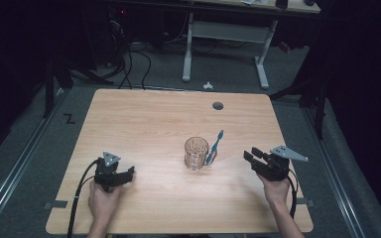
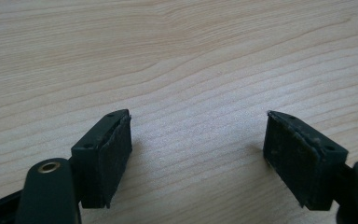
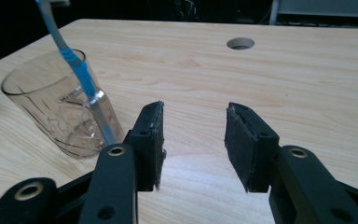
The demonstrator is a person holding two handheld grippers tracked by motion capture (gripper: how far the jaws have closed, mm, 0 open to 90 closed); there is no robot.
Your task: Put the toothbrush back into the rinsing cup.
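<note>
Blue toothbrush (image 1: 215,147) leans tilted in clear patterned glass (image 1: 196,153) on table (image 1: 144,124)

Your forearms came in bare, no sleeves, at the bottom of the frame. Each black gripper, left (image 1: 130,172) and right (image 1: 250,153), carried a grey three-cornered plate, a trailing black cable, brass-ringed pivot holes and worn, dusty pads (image 3: 154,140).

A lab: dark curtains, floor cables (image 1: 129,64), bare wooden table (image 1: 149,119).
</note>
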